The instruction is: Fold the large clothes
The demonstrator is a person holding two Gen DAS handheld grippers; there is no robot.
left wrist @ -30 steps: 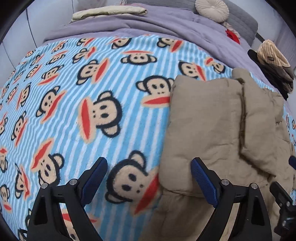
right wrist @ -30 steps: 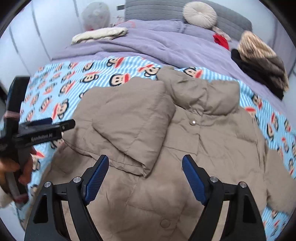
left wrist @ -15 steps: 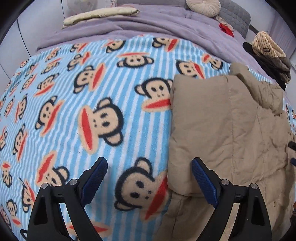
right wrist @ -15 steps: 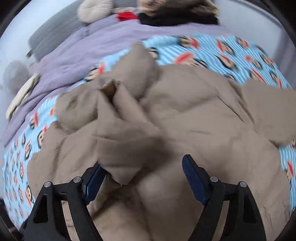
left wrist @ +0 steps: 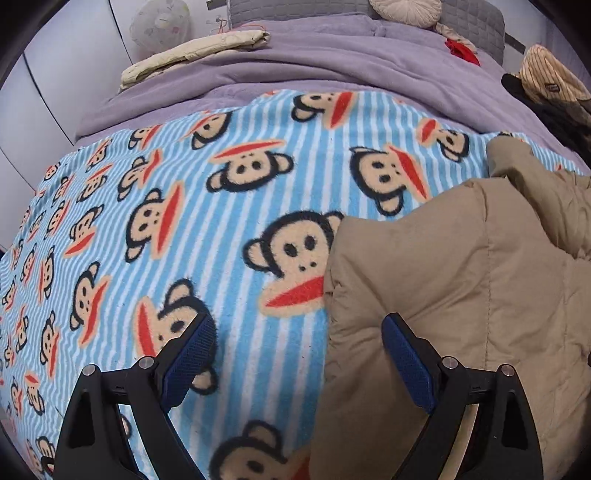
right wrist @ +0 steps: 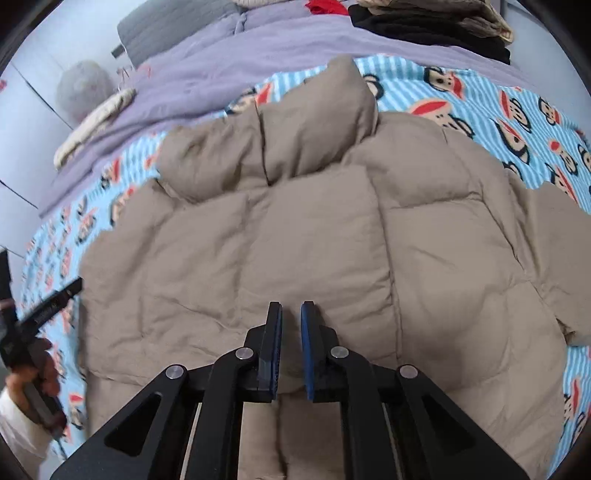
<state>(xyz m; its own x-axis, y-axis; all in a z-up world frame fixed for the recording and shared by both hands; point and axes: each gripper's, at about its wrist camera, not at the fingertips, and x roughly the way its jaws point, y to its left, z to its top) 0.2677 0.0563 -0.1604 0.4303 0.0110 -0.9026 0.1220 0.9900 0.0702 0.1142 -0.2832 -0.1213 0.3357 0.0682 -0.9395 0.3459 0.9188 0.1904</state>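
A beige puffer jacket (right wrist: pixel 314 229) lies spread on a blue striped monkey-print blanket (left wrist: pixel 184 184), collar towards the far end of the bed. My right gripper (right wrist: pixel 291 306) points down onto the jacket's middle panel, its blue pads drawn together on a small pinch of beige fabric. Beside the jacket's left edge (left wrist: pixel 461 277), my left gripper (left wrist: pixel 295 325) hovers open. One of its fingers is over the blanket and the other over the jacket's rim, with nothing pressed between them. In the right wrist view the left gripper (right wrist: pixel 44 306) shows at the far left, held by a hand (right wrist: pixel 33 373).
A purple duvet (left wrist: pixel 332 62) covers the far half of the bed, with a folded cream cloth (left wrist: pixel 192 55) on it. A pile of dark and striped clothes (left wrist: pixel 546 81) sits at the far right, near a round cushion (left wrist: pixel 402 11) and a red item (left wrist: pixel 461 48).
My right gripper has rolled, come down onto the jacket and gone from wide open to shut. The folded-over sleeve now lies flatter. My left gripper has shifted along the jacket's left edge, still open.
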